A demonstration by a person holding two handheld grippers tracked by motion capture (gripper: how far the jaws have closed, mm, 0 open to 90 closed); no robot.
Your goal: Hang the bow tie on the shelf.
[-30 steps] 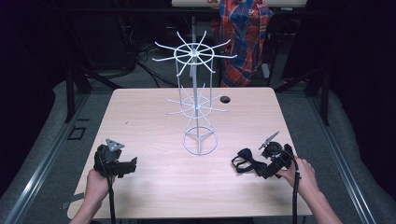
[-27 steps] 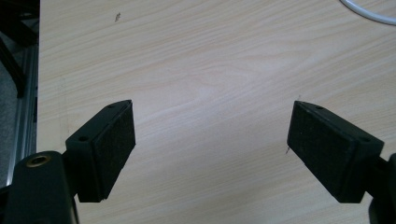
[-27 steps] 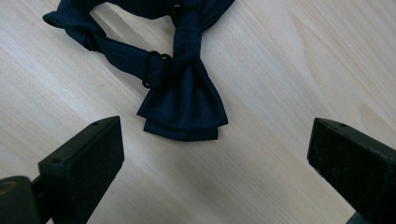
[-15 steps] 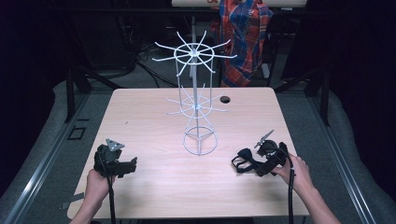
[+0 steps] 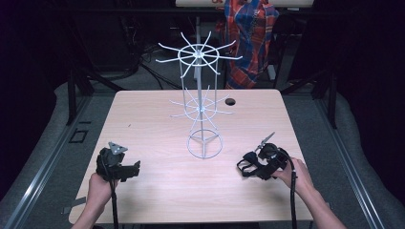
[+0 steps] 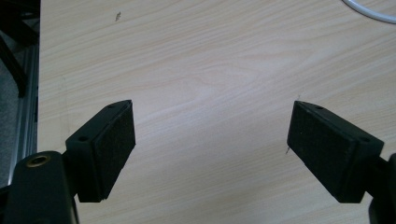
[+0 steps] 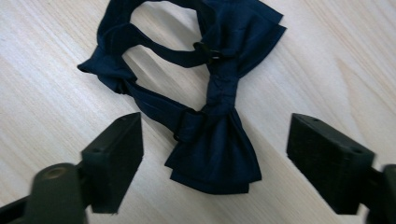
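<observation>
A dark navy bow tie with its strap looped lies flat on the wooden table at the front right. My right gripper is low over it with one jaw on each side. The jaws have just been closing, but the pads stand clear of the cloth. In the high view the right gripper points left over the bow tie. My left gripper rests at the front left, and the left gripper is open over bare wood.
A tall white wire rack with spoke arms stands mid-table on a ring base; an arc of that ring is ahead of the left gripper. A small hole is in the tabletop behind it. A person in a plaid shirt stands beyond the table.
My right gripper has edged slightly left over the bow tie. The left gripper has stayed still.
</observation>
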